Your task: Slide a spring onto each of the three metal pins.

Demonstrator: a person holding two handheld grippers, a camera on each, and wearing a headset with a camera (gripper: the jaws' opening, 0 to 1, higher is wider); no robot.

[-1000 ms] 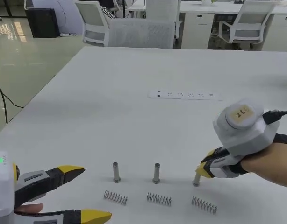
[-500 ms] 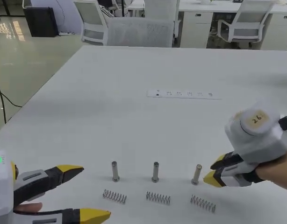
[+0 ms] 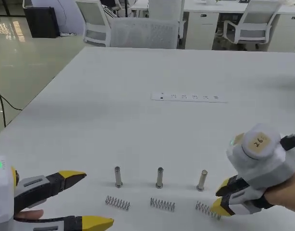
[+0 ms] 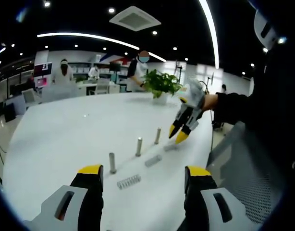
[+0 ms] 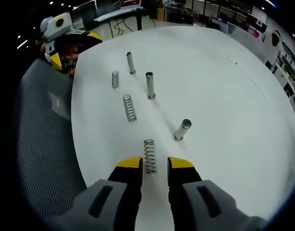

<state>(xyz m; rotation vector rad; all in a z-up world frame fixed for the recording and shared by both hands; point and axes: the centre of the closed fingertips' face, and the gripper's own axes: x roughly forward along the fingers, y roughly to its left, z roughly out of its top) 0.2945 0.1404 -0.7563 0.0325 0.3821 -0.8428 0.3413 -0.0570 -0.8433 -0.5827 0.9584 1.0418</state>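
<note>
Three metal pins stand upright in a row on the white table: left (image 3: 118, 176), middle (image 3: 159, 177) and right (image 3: 202, 180). A spring lies in front of each: left (image 3: 117, 202), middle (image 3: 162, 204), right (image 3: 204, 209). My right gripper (image 3: 220, 198) is open and low at the right spring's end. In the right gripper view that spring (image 5: 149, 155) reaches in between the yellow fingertips (image 5: 130, 163), with the right pin (image 5: 181, 130) just beyond. My left gripper (image 3: 87, 198) hangs open at the near left, holding nothing, to the left of the left pin (image 4: 112, 162).
A white power strip (image 3: 188, 97) lies flat farther back on the table. Office chairs (image 3: 145, 32) stand at the far edge. The table's near edge runs just in front of the springs, with a mesh chair (image 5: 44, 125) below it.
My right gripper has drawn back from the right pin and come down toward the near edge, so that it now straddles the right spring's end. The left gripper has stayed put.
</note>
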